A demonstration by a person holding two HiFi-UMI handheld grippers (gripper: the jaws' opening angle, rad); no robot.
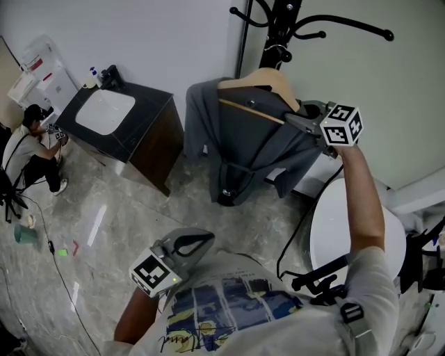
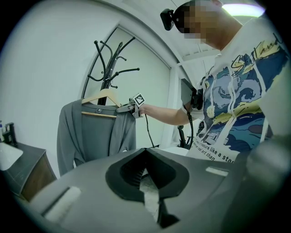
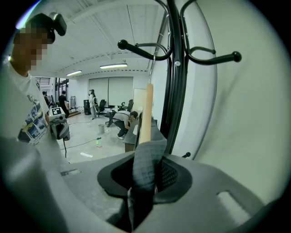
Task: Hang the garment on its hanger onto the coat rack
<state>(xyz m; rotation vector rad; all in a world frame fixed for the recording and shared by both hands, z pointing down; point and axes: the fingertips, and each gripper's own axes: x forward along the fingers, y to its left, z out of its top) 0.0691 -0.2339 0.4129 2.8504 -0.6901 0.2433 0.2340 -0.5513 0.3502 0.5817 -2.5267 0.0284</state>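
Observation:
A grey garment [image 1: 240, 146] hangs on a wooden hanger [image 1: 261, 80], whose hook sits up against the pole of the black coat rack [image 1: 281, 21]. My right gripper [image 1: 300, 115] is at the hanger's right shoulder. In the right gripper view a fold of the grey fabric [image 3: 148, 164] lies between the parted jaws, with a gap beside it, and the hanger's arm [image 3: 146, 113] rises just ahead. My left gripper [image 1: 201, 238] is held low near the person's chest, far from the rack, shut and empty. Its view shows the garment [image 2: 91, 132] from a distance.
A dark cabinet with a white basin [image 1: 104, 111] stands left of the rack. A white round seat or table [image 1: 348, 229] is at the right, with a black cable across it. A person [image 1: 31, 149] crouches on the marble floor at far left.

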